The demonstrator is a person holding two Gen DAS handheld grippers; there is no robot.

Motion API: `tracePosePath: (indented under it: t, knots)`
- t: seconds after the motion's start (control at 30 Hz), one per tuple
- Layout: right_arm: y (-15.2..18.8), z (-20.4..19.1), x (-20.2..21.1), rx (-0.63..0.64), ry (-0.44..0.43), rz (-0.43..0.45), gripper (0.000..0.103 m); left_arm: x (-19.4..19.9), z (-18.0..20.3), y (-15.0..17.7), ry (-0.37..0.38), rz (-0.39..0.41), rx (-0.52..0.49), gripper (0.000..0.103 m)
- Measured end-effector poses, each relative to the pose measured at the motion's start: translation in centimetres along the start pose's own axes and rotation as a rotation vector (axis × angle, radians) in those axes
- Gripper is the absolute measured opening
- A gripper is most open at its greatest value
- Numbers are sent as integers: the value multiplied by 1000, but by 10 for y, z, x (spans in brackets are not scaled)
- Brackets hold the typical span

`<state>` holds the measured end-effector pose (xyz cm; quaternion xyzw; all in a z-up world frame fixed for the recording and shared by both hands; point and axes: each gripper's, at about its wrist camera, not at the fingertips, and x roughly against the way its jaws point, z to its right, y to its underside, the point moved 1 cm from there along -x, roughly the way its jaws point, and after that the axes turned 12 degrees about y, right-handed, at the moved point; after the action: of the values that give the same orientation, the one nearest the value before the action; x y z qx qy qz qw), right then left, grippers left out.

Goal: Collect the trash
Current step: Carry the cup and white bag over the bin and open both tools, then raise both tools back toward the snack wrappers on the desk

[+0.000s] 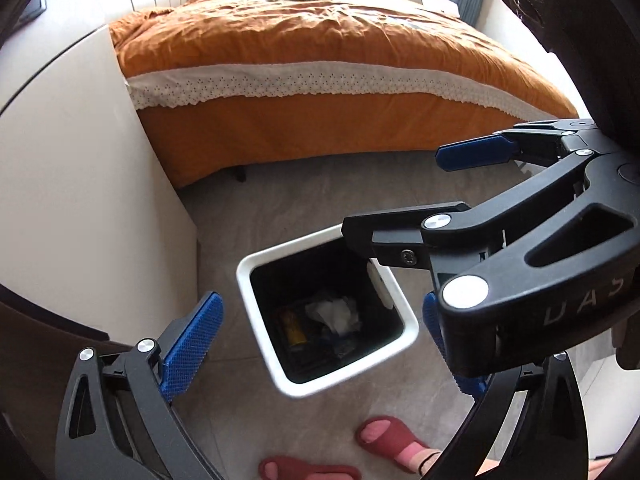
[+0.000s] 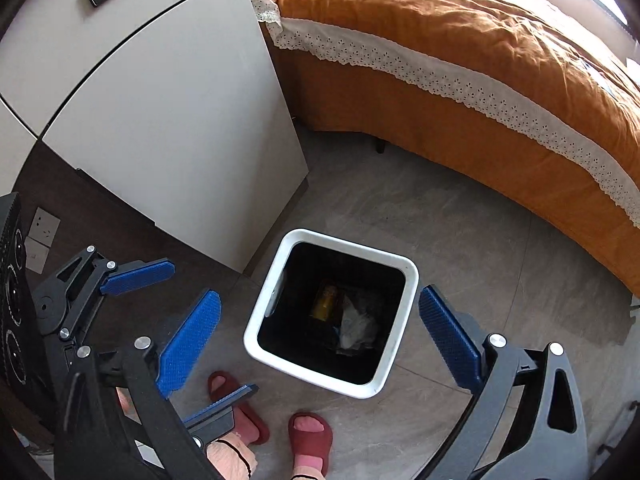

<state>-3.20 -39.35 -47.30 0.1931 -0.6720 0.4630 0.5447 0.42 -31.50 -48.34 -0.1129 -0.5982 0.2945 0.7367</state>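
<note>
Both hand-held grippers, left (image 1: 320, 344) and right (image 2: 320, 340), gape wide, empty, above the white bin (image 2: 276, 280) on the floor; tissue (image 2: 356, 326) and a yellow can (image 2: 326, 300) lie inside.

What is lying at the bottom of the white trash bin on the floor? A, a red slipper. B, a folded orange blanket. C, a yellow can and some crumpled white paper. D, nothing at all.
C: inside the white trash bin, a yellow can lies beside crumpled white paper on the dark bottom, seen from both wrist views.
</note>
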Motion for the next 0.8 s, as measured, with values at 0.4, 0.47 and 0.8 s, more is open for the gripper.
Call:
tracePosePath:
  t: [0.4,0.47,0.8]
  knots:
    - [-41,-16,104,11,-37,134,99,106,18,-44,-44,115,45,98]
    - [-51,-21,129,27,-42,177,99,129,21,-51,-61,145,54,98]
    - [-95,-54,239,113,-127,363,99,256,31,-81,-177,309,106,98]
